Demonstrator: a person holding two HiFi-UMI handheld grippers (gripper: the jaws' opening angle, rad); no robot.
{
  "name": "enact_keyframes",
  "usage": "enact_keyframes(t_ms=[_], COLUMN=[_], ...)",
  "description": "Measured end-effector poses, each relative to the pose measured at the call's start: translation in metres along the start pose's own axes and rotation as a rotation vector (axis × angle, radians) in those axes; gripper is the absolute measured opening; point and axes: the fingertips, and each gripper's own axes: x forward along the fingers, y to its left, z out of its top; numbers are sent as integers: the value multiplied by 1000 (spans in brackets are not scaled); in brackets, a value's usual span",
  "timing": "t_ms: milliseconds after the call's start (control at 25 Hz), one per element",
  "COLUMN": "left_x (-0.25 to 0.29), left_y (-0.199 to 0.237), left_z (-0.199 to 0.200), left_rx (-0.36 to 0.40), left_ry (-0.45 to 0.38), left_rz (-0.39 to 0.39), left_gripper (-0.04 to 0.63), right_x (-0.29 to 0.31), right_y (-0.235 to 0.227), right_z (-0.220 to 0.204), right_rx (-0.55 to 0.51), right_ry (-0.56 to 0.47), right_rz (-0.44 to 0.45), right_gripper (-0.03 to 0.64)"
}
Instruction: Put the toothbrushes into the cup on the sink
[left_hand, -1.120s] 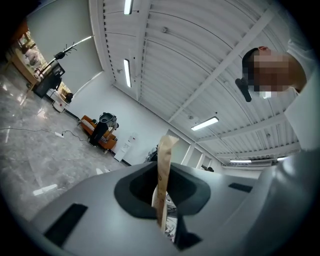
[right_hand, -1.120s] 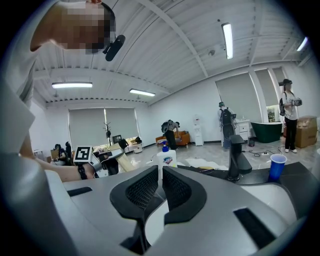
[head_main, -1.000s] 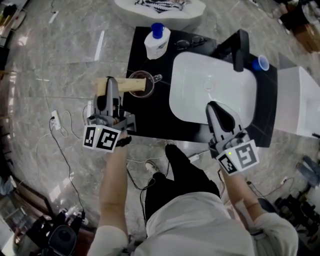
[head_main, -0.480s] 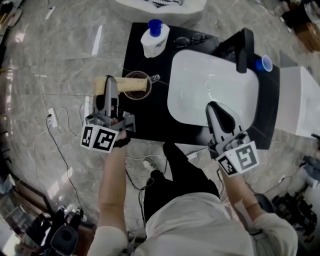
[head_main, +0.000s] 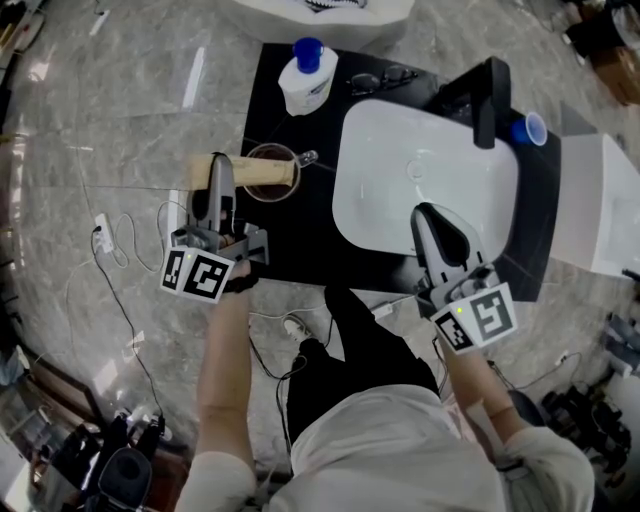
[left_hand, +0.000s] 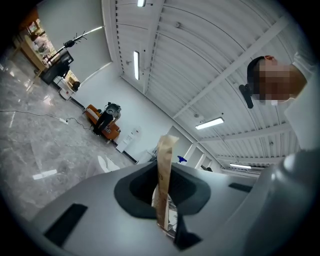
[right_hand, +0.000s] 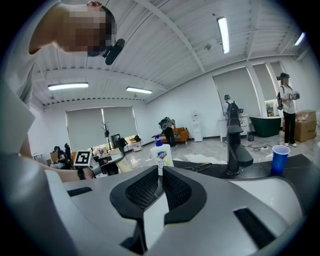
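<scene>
My left gripper (head_main: 220, 168) is shut on a flat tan paper-wrapped toothbrush (head_main: 250, 171), held level across the rim of a brown glass cup (head_main: 270, 180) on the black counter (head_main: 300, 235) left of the sink. In the left gripper view the toothbrush pack (left_hand: 164, 165) stands edge-on between the jaws of the left gripper (left_hand: 163, 192). My right gripper (head_main: 432, 215) hovers over the front edge of the white sink basin (head_main: 400, 200), shut and with nothing in it. In the right gripper view the right gripper (right_hand: 161, 186) points toward the soap bottle (right_hand: 161, 157).
A white soap bottle (head_main: 305, 80) with a blue pump and a pair of glasses (head_main: 385, 78) sit at the back of the counter. The black faucet (head_main: 485, 90) and a blue cup (head_main: 527, 128) stand behind the basin. Cables lie on the marble floor (head_main: 110, 240).
The left gripper has carried the wrapped toothbrush slightly further across the brown cup's rim. The right gripper has stayed where it was.
</scene>
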Motion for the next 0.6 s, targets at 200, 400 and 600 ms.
enact_keyframes(t_ms=[200, 400, 600], left_x=[2, 3, 4], left_y=[4, 7, 8], left_z=[-1, 0, -1], left_rx=[-11, -25, -43], left_ry=[-7, -19, -24], left_rz=[1, 7, 1], left_gripper=[29, 29, 29], right_x=[-1, -2, -1], right_y=[-3, -7, -11], right_z=[-1, -2, -5], right_rx=[0, -1, 2], right_ry=[-1, 6, 14], right_rz=[-5, -8, -9], right_gripper=[51, 51, 51])
